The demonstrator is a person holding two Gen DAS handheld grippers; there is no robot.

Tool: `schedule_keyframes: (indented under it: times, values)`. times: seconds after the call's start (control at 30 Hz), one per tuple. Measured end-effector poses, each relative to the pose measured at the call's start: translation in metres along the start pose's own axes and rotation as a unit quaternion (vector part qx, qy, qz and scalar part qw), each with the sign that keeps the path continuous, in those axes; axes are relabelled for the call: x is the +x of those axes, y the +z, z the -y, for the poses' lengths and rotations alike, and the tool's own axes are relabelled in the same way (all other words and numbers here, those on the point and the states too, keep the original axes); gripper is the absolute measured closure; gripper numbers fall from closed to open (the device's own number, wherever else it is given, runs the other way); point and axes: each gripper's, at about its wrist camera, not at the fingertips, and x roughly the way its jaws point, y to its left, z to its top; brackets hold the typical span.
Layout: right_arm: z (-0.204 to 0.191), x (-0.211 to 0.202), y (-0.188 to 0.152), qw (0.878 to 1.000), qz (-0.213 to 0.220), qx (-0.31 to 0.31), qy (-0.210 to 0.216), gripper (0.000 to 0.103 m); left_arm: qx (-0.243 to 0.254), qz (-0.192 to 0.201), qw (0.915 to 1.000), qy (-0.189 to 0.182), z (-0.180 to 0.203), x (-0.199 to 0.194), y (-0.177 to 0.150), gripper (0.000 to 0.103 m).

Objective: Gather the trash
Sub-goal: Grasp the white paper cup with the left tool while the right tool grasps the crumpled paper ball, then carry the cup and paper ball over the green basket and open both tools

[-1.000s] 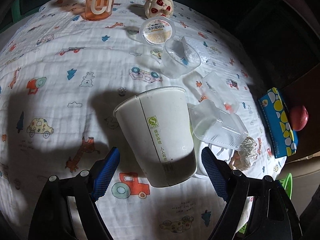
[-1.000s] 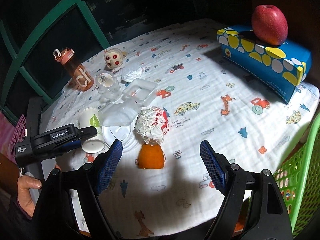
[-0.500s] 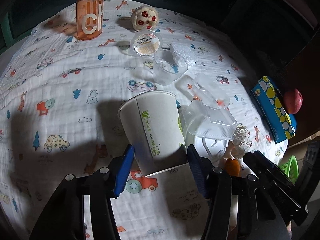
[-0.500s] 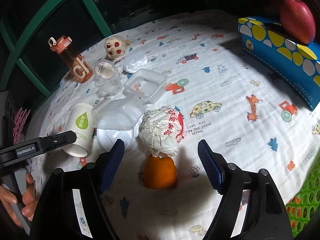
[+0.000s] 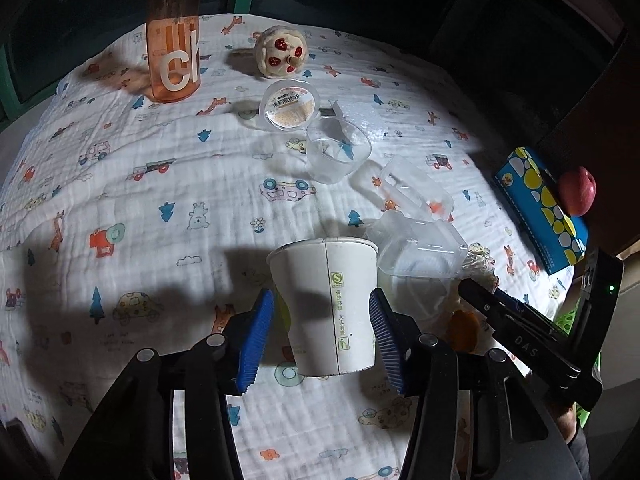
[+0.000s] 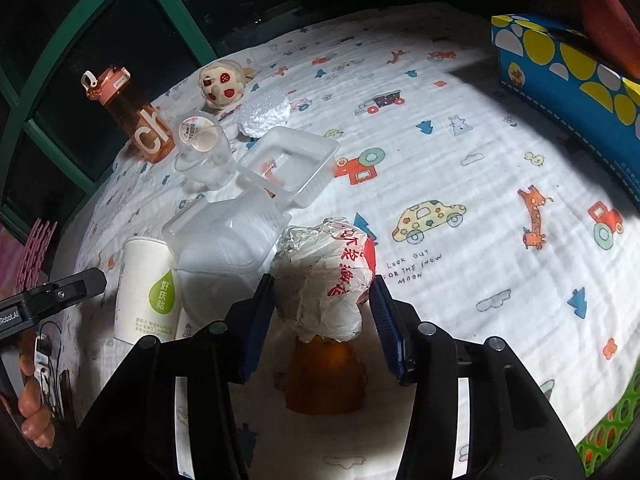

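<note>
Both tongs closing on trash near the cloth's near edge

Left gripper (image 5: 322,332) narrows around the cup (image 5: 327,304), light and crushable, best taken mid-wall. Right gripper (image 6: 322,320) narrows around the wrapper (image 6: 325,276), a soft, springy ball above the peel (image 6: 325,380).

CLUTTER: clear containers (image 6: 224,240), wrapper ball (image 6: 328,276), paper cup (image 6: 146,288) and orange peel (image 6: 324,376) packed touching, no passage between | OPEN: bare cloth on table (image 5: 140,200) left of cup; wide bare stretch (image 6: 480,208) right of wrapper | EDGES: bottle (image 5: 173,40) far side, tissue box (image 6: 568,80) far right, green basket (image 6: 612,420) beside table
</note>
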Motion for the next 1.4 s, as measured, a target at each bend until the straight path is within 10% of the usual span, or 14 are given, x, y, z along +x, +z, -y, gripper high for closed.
schedule_keyframes:
  times: [0.33, 0.97, 1.4]
  values:
    - [0.009, -0.043, -0.004, 0.999, 0.033, 0.006, -0.002, 0.057, -0.011, -0.027, 0.9996, 0.005, 0.004, 0.031, -0.002, 0.024]
    - [0.073, -0.176, -0.055, 0.989, 0.113, 0.066, -0.063, 0.057, 0.025, -0.016, 0.9995, -0.015, 0.023, 0.004, -0.015, 0.04]
    - [0.154, -0.23, -0.114, 0.97, 0.122, 0.135, -0.16, 0.055, 0.147, -0.009, 0.9817, -0.121, 0.152, -0.034, -0.03, 0.04]
